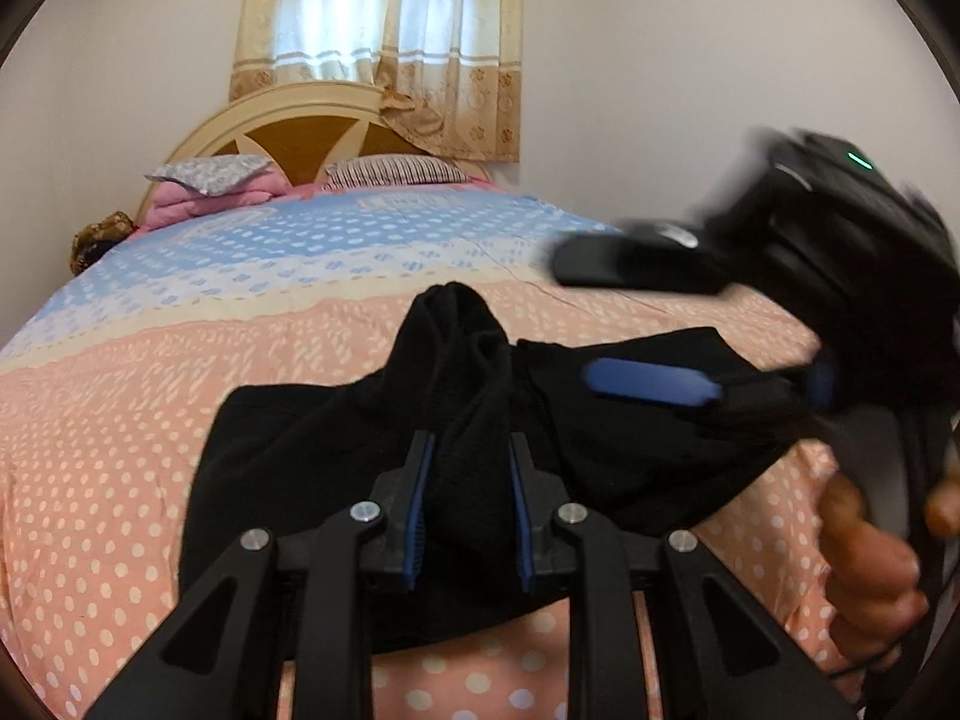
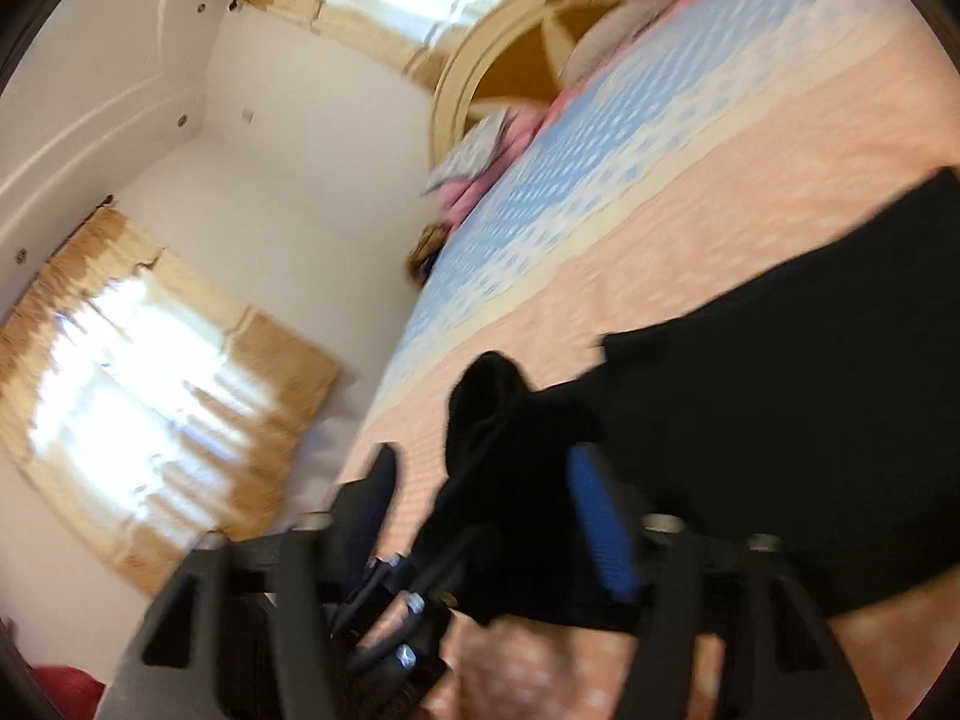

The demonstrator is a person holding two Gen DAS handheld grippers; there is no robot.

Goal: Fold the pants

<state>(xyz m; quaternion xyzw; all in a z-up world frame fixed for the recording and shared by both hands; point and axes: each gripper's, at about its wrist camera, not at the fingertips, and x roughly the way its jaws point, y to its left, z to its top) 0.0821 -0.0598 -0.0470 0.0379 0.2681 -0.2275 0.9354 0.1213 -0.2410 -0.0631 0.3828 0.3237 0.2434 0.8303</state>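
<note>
Count: one pair of black pants (image 1: 372, 468), two claws, two pillows, one bed (image 1: 120, 480).

The pants lie on the peach, white-dotted part of the bedspread, near the foot of the bed. The fabric is plain black and bunched, not flat: a ridge of cloth rises to a rounded peak between the left claw's fingers, and a broader panel spreads to either side.

Left claw (image 1: 468, 516): fingers drawn in on the raised fold of the pants, blue pads pressing the cloth from both sides.

Right claw (image 2: 498, 516): view blurred. Its fingers stand apart, with a hump of the pants between them; whether the pads are touching the cloth cannot be determined. From the left wrist view the same claw (image 1: 648, 324) shows fingers widely parted, the lower blue pad over the pants.

Pillows: one grey patterned pillow (image 1: 207, 173) and one striped pillow (image 1: 396, 171) at the headboard (image 1: 282, 138).
</note>
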